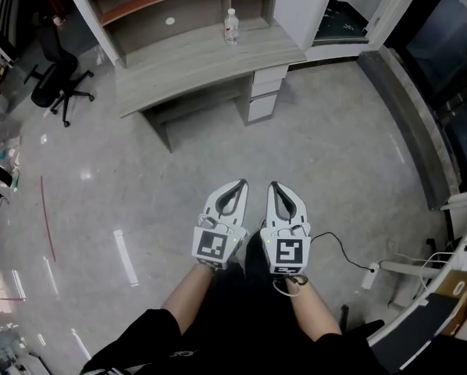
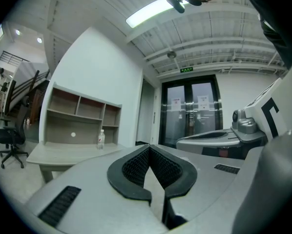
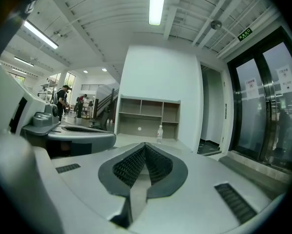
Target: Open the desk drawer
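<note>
A grey desk (image 1: 202,61) with a shelf hutch stands far ahead across the floor. Its stack of closed white drawers (image 1: 265,92) sits under the right end. A clear water bottle (image 1: 231,26) stands on the desktop. My left gripper (image 1: 241,183) and right gripper (image 1: 272,184) are side by side in front of me, well short of the desk, both shut with nothing between their tips. The left gripper view shows the shut left gripper (image 2: 149,147) with the desk (image 2: 63,155) at its left. In the right gripper view the shut right gripper (image 3: 145,144) lines up under the hutch (image 3: 148,116).
A black office chair (image 1: 55,84) stands left of the desk. A raised stone kerb (image 1: 409,123) runs along the right by glass doors (image 3: 263,111). A cable and power strip (image 1: 370,273) lie on the floor at my right, beside white equipment (image 1: 452,287). People stand far off (image 3: 63,99).
</note>
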`<state>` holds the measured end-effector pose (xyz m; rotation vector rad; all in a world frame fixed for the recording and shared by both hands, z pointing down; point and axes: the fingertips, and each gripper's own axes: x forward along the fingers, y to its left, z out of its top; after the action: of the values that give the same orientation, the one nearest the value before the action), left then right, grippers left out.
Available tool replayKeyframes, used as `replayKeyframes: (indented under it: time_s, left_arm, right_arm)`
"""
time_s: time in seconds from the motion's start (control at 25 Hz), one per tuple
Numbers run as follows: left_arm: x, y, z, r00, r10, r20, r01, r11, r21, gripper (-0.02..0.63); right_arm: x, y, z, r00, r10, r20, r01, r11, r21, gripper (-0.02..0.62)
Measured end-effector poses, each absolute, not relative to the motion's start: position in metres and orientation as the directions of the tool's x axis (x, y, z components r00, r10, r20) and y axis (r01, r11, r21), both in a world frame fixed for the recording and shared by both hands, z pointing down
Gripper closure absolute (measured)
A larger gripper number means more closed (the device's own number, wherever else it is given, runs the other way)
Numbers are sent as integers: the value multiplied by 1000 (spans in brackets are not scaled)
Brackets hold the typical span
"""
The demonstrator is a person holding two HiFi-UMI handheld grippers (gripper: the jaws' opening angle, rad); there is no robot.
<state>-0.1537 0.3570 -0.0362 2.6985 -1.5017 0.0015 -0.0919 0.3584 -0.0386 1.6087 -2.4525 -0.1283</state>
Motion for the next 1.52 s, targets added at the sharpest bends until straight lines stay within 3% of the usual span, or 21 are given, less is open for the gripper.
replayKeyframes:
  time_s: [0.32,0.96,1.52]
  left_arm:
    - [-120,272,-39,501,-865,10,-865,-501,-6,601]
    - [-52,136,-28,485,-864,134,-869,-494,-36,601]
    - [-77,35,-10,462,-877,135,-881,-471,-45,601]
  right_arm:
    - [-67,267,-35,-439,-891,111,-881,452,139,589]
    - [-1,131,-18,-476,-860,182,-868,493,62,589]
    - [-3,50,5,-460,-854,243,-873,485,50,589]
